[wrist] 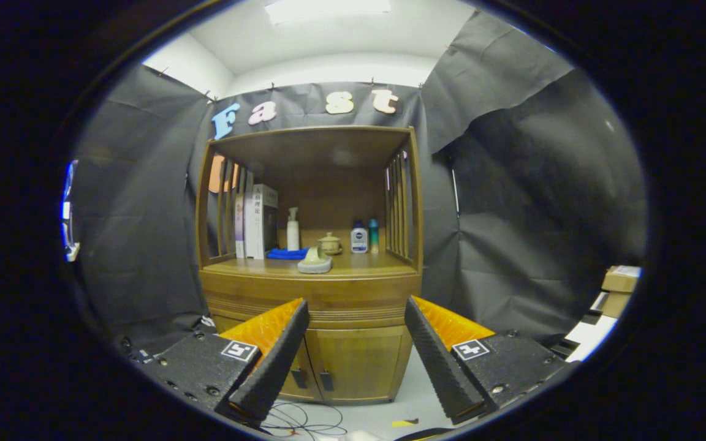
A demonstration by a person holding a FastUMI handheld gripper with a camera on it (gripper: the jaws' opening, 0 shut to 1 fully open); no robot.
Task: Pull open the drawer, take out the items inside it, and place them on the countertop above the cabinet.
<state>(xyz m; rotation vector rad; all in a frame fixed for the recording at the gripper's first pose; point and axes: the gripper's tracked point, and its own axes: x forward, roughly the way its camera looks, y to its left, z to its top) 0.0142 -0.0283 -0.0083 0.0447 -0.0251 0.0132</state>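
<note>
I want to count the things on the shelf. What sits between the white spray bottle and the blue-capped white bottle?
In the gripper view, a small lidded pot sits between the spray bottle and the blue-capped bottle. The open fingers are far back from it.

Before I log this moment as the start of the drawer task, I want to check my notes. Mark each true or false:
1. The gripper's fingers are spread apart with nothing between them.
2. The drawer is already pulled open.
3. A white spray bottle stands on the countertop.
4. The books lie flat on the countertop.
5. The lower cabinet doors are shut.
1. True: the gripper is open, well short of the cabinet.
2. False: the drawer front sits flush, still closed.
3. True: the spray bottle stands beside the blue cloth.
4. False: the books stand upright.
5. True: the doors are closed.
</note>
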